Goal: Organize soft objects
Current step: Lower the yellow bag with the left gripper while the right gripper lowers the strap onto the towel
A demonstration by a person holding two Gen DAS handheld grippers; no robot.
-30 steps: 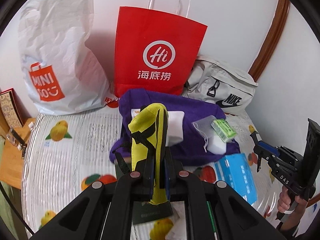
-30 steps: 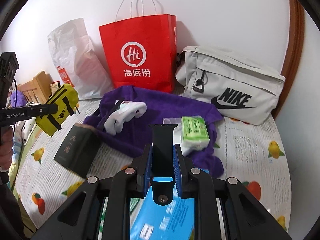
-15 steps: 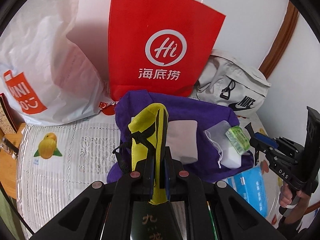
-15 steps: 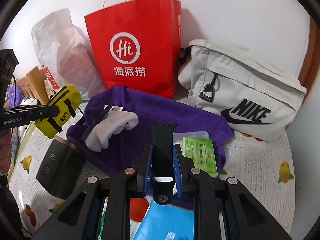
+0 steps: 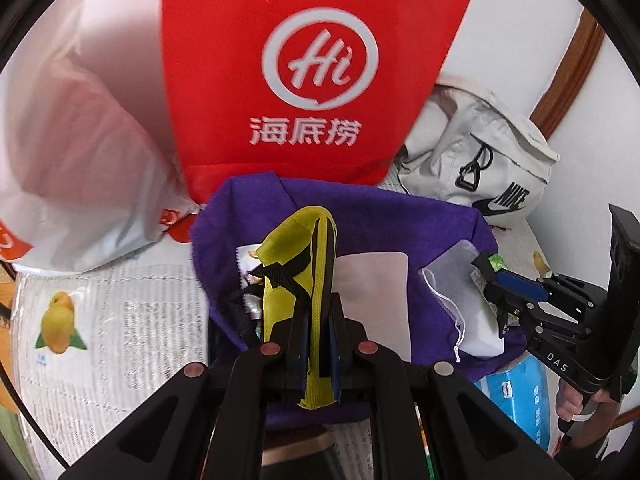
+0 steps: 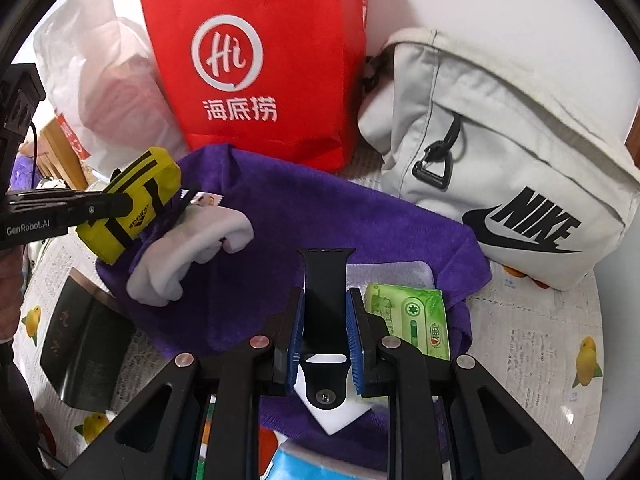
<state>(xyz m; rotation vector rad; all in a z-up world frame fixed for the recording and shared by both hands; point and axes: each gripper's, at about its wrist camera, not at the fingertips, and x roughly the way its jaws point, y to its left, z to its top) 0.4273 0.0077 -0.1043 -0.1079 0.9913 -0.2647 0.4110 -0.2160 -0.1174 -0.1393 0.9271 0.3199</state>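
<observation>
Hovering over the purple towel [image 6: 288,216] with the left gripper [image 5: 316,340] clamped on the yellow pouch [image 5: 298,276], right gripper [image 6: 324,332] pinching the black watch strap [image 6: 326,288] lengthwise, red paper bag [image 6: 256,56] dead ahead.

A plain white wall [image 6: 500,8] stands behind, lit evenly. Brown wooden trim [image 5: 568,80] runs up its right side. Below lies a white fruit-print cover [image 5: 100,320].

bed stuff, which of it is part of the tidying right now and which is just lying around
In the job:
yellow pouch in left gripper
black watch strap in right gripper
purple towel

Lying about:
red paper bag
grey sling bag
green tissue pack
white glove
</observation>
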